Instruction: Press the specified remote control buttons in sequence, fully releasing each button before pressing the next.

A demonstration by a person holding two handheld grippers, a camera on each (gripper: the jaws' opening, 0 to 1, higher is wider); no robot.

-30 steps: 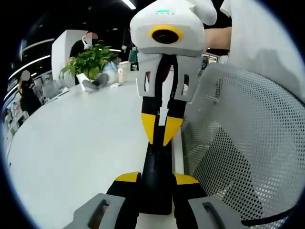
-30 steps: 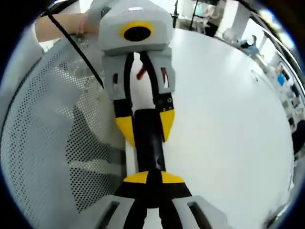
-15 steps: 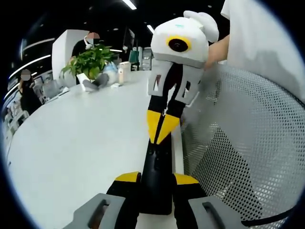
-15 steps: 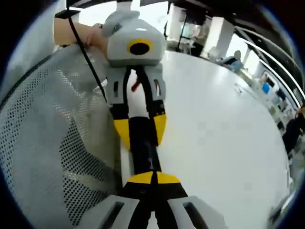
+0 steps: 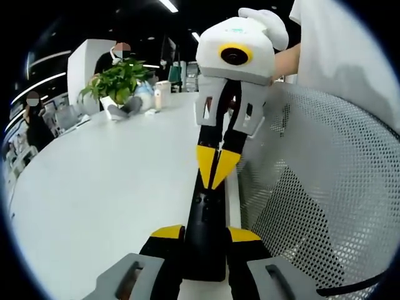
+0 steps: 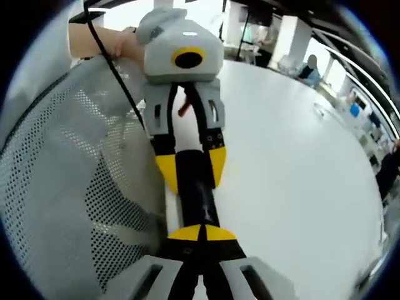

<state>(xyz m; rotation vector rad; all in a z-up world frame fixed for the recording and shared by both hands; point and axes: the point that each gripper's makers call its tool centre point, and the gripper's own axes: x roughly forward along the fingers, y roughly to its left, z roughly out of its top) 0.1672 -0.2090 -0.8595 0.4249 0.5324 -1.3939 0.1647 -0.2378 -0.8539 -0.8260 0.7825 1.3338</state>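
Note:
A black remote (image 5: 205, 219) lies lengthwise over the edge of the white table (image 5: 106, 187). My left gripper (image 5: 205, 234) is shut on its near end, one yellow fingertip on each side. My right gripper (image 5: 214, 170) comes down from the top of the left gripper view. It is shut, and its joined yellow tips rest on the remote's upper face. In the right gripper view my right gripper (image 6: 201, 234) has its tips closed together on the remote (image 6: 195, 190). Beyond them, my left gripper (image 6: 190, 170) clamps the far end.
A grey mesh chair back (image 5: 312, 200) stands close beside the remote, and a person's hand (image 6: 119, 44) and white sleeve are above it. A potted plant (image 5: 119, 81) and small cups (image 5: 164, 94) sit at the table's far end, with people behind them.
My right gripper's body has swung a little to the right and upward in the left gripper view, while its tips stayed on the remote. The left gripper's hold is unchanged.

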